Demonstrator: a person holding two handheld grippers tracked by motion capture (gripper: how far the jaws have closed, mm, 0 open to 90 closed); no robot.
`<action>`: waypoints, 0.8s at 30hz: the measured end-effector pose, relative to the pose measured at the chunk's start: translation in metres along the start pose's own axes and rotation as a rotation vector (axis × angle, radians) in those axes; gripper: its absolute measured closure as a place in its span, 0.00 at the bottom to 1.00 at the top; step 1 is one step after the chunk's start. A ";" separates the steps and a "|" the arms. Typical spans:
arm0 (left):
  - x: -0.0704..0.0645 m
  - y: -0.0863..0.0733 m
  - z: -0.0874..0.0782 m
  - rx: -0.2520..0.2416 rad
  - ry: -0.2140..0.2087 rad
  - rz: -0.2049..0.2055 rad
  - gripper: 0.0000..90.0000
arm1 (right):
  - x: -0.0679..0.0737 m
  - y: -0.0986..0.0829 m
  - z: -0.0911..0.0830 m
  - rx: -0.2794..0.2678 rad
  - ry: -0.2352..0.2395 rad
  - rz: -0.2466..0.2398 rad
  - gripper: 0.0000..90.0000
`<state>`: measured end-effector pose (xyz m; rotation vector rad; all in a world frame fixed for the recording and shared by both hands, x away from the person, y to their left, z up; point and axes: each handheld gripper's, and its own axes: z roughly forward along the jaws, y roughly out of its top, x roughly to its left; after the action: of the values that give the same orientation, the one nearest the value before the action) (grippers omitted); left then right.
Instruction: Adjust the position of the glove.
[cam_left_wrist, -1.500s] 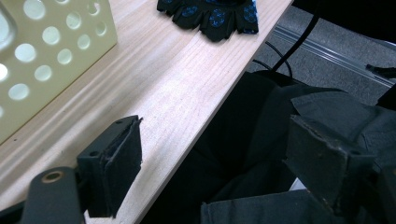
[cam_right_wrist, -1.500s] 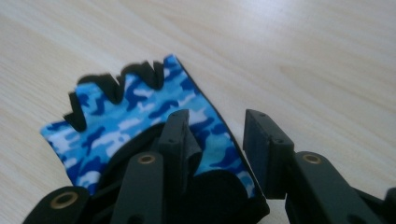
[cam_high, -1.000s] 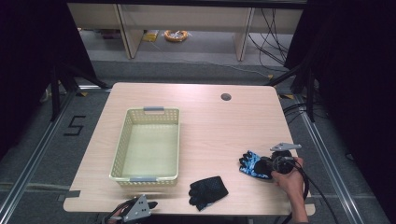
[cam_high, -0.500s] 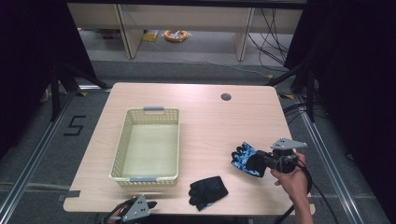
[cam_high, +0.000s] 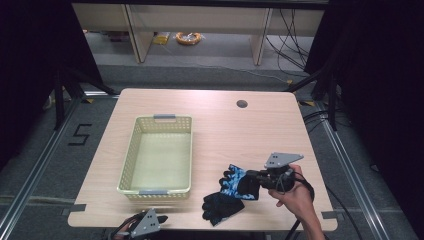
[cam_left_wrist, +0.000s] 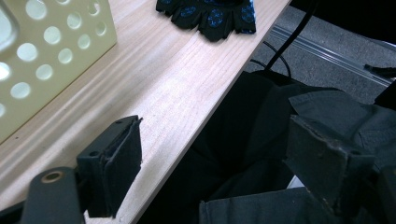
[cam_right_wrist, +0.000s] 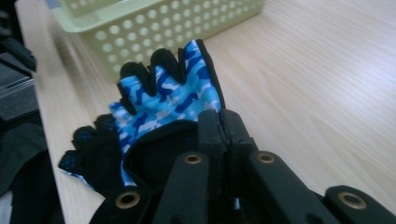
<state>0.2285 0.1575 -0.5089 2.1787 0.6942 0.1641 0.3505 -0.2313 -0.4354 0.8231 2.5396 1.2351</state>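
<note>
One pale wooden worktop (cam_high: 215, 115) carries a yellow perforated plastic basket (cam_high: 159, 152); right tool (cam_right_wrist: 219, 122) is clenched on the blue camouflage fingerless glove's (cam_right_wrist: 170, 95) cuff, risking slippage; left tool (cam_left_wrist: 224, 158) hangs released off-edge.

Table (cam_high: 210, 107): pale wood, round hole (cam_high: 242, 104) near the far edge.
Floor (cam_high: 320, 200): grey.
Background: light shelving (cam_high: 200, 20), dark sides.
</note>
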 end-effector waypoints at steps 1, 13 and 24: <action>0.000 0.000 0.000 0.001 -0.001 -0.004 0.20 | 0.002 0.000 0.003 0.002 0.020 -0.013 0.99; -0.001 0.000 0.000 -0.008 -0.002 -0.013 0.20 | 0.025 0.004 0.029 0.068 0.168 -0.108 0.99; -0.003 0.000 0.005 0.001 -0.007 -0.002 0.20 | 0.034 0.006 0.056 0.155 0.243 -0.190 0.99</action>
<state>0.2280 0.1528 -0.5113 2.1789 0.6924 0.1549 0.3478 -0.1722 -0.4638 0.4684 2.8578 1.1527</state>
